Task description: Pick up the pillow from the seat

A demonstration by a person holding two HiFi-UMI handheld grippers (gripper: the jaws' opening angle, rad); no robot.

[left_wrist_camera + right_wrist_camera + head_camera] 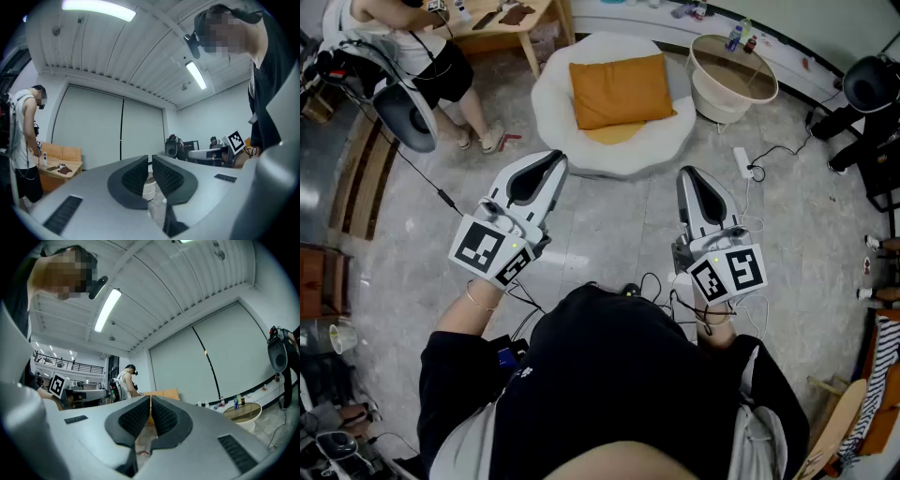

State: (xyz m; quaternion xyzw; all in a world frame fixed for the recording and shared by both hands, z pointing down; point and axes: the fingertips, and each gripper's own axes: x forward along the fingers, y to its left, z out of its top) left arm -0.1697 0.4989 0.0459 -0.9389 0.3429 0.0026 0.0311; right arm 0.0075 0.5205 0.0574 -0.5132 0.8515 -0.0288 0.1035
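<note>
An orange pillow [620, 89] lies on a round white seat [570, 150] at the top middle of the head view. My left gripper [555, 164] is held in the air in front of the seat's near left edge, shut with nothing between its jaws. My right gripper [686, 177] hovers near the seat's near right edge, also shut and empty. In the left gripper view the gripper [150, 161] points level across the room, its pads almost touching. In the right gripper view the gripper [150, 401] aims slightly upward, and a sliver of orange shows behind its jaws.
A round white basket-table [731, 75] with bottles stands right of the seat. A power strip and cables [742, 161] lie on the floor near my right gripper. Another person [431, 56] stands by a wooden table [502, 23] at upper left. Black equipment [867, 94] sits at far right.
</note>
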